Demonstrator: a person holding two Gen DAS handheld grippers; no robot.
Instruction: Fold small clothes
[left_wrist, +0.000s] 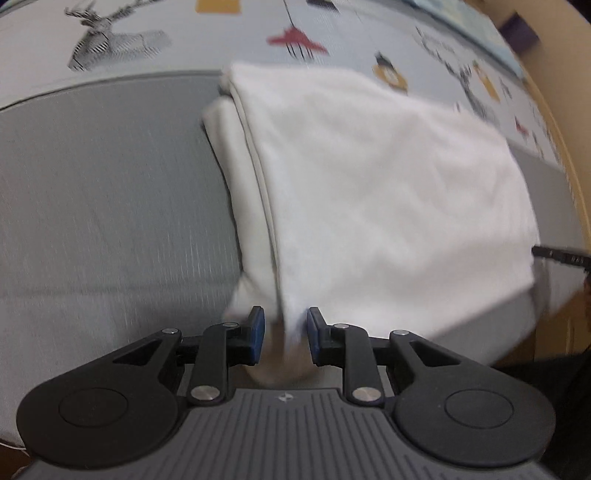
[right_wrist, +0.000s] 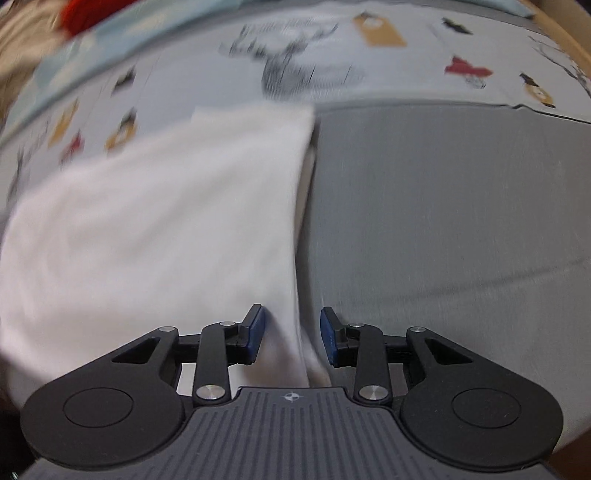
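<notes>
A folded white garment (left_wrist: 369, 192) lies on a grey cloth surface (left_wrist: 103, 192). In the left wrist view its near left corner hangs between the blue pads of my left gripper (left_wrist: 286, 332), whose jaws stand apart around it. In the right wrist view the same garment (right_wrist: 147, 229) fills the left side, and its near right edge runs between the pads of my right gripper (right_wrist: 291, 332), which is open with a clear gap on both sides. Both views are blurred by motion.
A printed sheet with deer and small house figures (left_wrist: 295, 40) (right_wrist: 288, 62) covers the far part of the surface. A wooden edge (left_wrist: 569, 155) runs at the far right. A red item (right_wrist: 85, 11) lies at the far left.
</notes>
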